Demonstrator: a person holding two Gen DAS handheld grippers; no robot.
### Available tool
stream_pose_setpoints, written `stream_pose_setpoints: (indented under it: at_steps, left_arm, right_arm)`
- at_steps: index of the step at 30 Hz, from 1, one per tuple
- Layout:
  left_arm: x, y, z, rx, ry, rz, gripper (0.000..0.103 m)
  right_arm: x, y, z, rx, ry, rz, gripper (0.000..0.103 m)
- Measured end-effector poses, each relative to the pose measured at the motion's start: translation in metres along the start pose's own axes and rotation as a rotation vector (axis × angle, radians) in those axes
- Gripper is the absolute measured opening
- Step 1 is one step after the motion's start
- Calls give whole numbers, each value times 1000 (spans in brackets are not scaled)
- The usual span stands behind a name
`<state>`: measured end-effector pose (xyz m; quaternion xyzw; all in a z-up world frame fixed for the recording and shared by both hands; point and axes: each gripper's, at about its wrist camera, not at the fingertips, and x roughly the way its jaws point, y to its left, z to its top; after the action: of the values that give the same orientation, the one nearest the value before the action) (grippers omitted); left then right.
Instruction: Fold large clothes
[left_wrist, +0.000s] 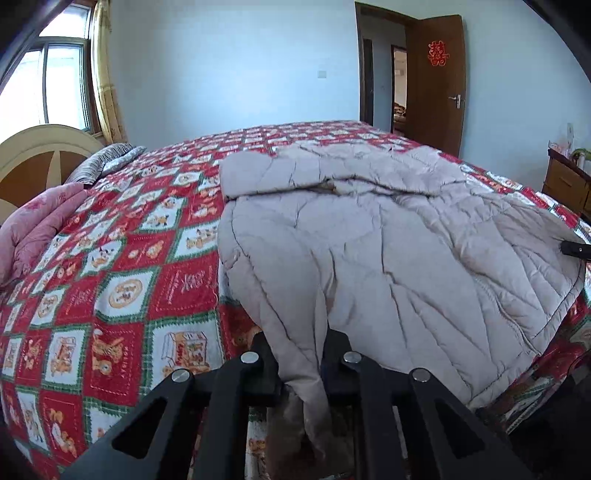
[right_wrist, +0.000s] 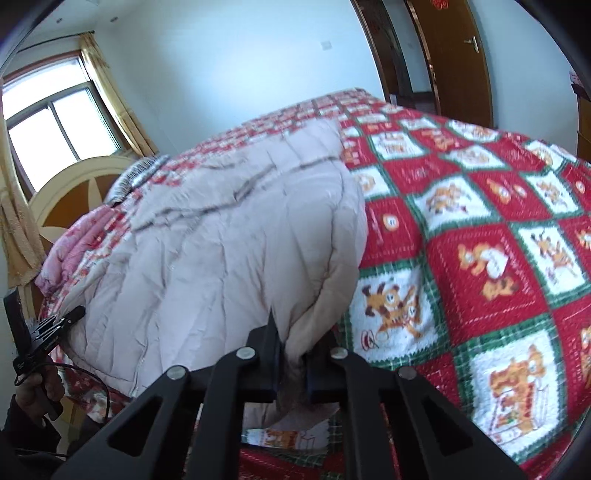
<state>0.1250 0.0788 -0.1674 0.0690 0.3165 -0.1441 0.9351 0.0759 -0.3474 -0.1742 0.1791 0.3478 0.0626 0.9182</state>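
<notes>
Pinching the coat hem at both corners, left gripper and right gripper are seen at the bed edge.

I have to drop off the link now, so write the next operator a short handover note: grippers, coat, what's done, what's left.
Left gripper: shut on the near hem of the padded coat, toward its left corner.
Right gripper: shut on the hem's right corner.
Coat: spread lengthwise on the red patchwork bedspread, hood at the far end, near hem lifted at the bed's edge.
Done: both corners gripped.
Left: probably carry the hem up toward the hood for the first fold, release, then fold again and flatten.
</notes>
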Motion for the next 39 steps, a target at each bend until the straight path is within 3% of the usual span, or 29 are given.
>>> stream_pose_setpoints:
  at_steps: [6, 11, 17, 20, 24, 27, 30, 36, 39]
  left_arm:
    - [-67, 7, 41, -39, -144, -92, 10]
    - [-91, 12, 73, -24, -238, -97, 10]
    - [-40, 32, 117, 24, -268, -25, 11]
    - [-5, 43, 134, -14, -254, -31, 15]
    - [36, 69, 152, -176, -196, -123, 22]
    - [54, 91, 170, -297, -201, -213, 27]
    - [74, 102, 192, -359, -184, -253, 35]
    - [97, 118, 220, -406, -182, -229, 47]
    - [120, 115, 223, -389, -148, -149, 57]
  right_arm:
    - [-55, 16, 25, -10, -128, 70, 11]
    - [-82, 19, 55, 3, -226, 112, 11]
    - [-43, 20, 111, 11, -284, 88, 10]
    - [-13, 29, 131, -9, -287, 29, 10]
    - [26, 24, 153, 26, -261, 9, 10]
    - [48, 19, 170, 49, -236, -10, 10]
    - [75, 17, 191, 59, -218, -52, 10]
    - [119, 6, 218, 87, -179, -118, 10]
    - [145, 5, 227, 93, -160, -151, 10]
